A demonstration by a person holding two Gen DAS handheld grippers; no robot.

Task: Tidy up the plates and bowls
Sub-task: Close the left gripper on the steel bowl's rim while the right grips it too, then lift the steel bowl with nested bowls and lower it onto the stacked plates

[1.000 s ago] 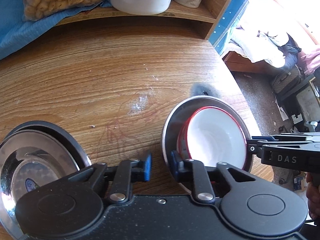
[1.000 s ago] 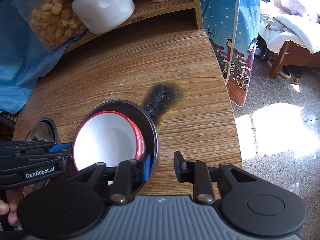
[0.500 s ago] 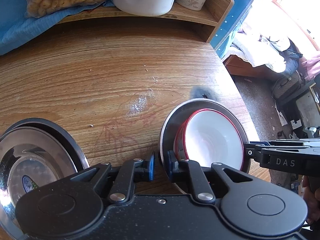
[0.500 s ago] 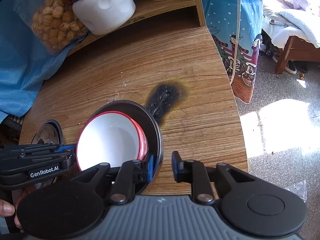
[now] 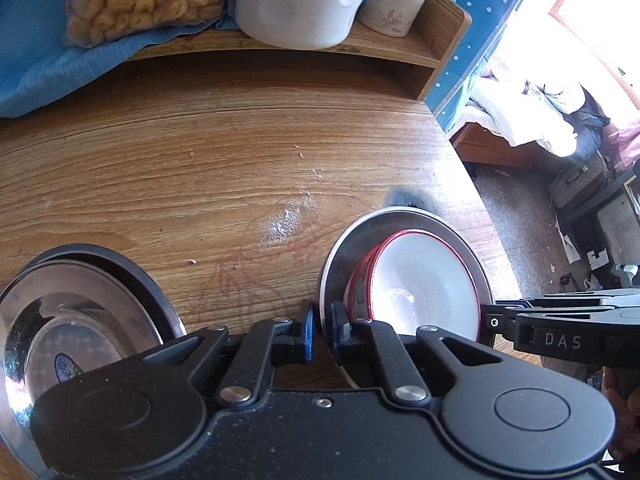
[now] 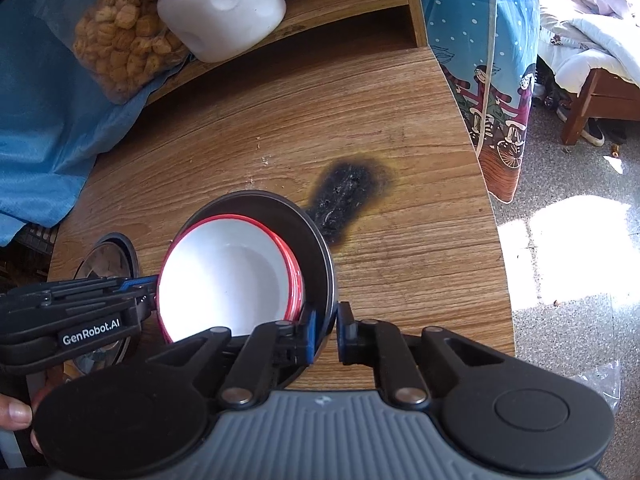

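Grip: we clenched the left gripper (image 5: pixel 320 330) and right gripper (image 6: pixel 326 330) on the round steel plate's (image 6: pixel 320 256) rim, jaws just closing.
Risk: the stacked red-rimmed white bowls (image 6: pixel 228 280) could slide off near the wooden table's (image 6: pixel 420 240) right edge.

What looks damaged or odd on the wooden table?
A black burn mark scars the wooden table just beyond the metal plate. White powder is also spilled near the middle.

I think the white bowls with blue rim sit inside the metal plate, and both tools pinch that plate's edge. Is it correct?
Not quite: the white bowls have a red rim, as the right wrist view shows. They do sit inside the metal plate, and the left tool and right tool both pinch its edge.
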